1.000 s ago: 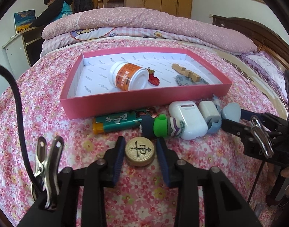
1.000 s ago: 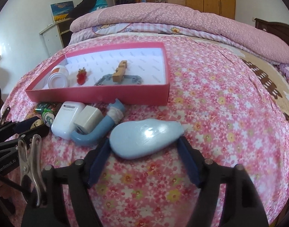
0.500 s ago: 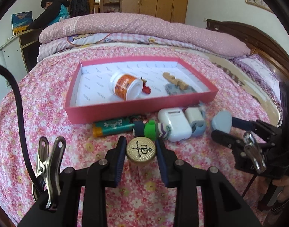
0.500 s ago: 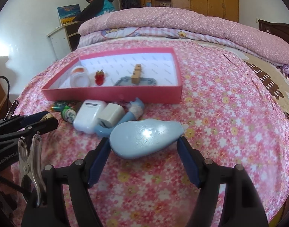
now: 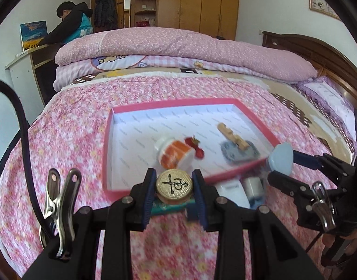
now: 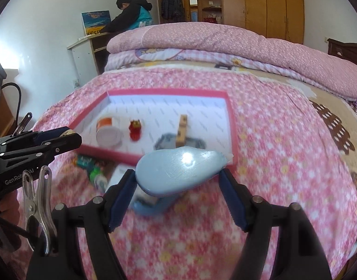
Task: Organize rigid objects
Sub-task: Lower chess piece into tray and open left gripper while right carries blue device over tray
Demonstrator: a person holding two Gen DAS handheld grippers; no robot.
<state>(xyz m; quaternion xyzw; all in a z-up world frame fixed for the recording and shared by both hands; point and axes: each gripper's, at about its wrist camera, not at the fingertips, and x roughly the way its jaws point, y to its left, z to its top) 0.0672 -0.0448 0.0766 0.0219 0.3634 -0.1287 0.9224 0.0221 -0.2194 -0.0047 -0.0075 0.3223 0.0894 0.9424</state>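
Observation:
My left gripper (image 5: pixel 174 186) is shut on a round gold chess piece (image 5: pixel 174 183) with a black character, held above the bed in front of the pink tray (image 5: pixel 107 140). My right gripper (image 6: pixel 178 175) is shut on a pale blue teardrop-shaped plastic object (image 6: pixel 178 171), also lifted near the tray's (image 6: pixel 232 126) front rim. Inside the tray lie an orange and white jar (image 5: pixel 176 155), a small red figure (image 5: pixel 197 148), a wooden block (image 5: pixel 232 135) and a grey piece (image 5: pixel 236 152). The right gripper (image 5: pixel 281 165) shows at the right of the left wrist view.
On the flowered bedspread (image 5: pixel 73 126) before the tray lie a green tube (image 6: pixel 85 161), a small green toy (image 6: pixel 96 175), a white case (image 5: pixel 232 191) and a white plug (image 5: pixel 253 185). A folded pink quilt (image 5: pixel 178 44) lies behind. A person (image 5: pixel 68 23) leans at a desk far left.
Both grippers have risen off the bedspread with their objects and moved toward the tray. The tray now sits lower and closer in both views.

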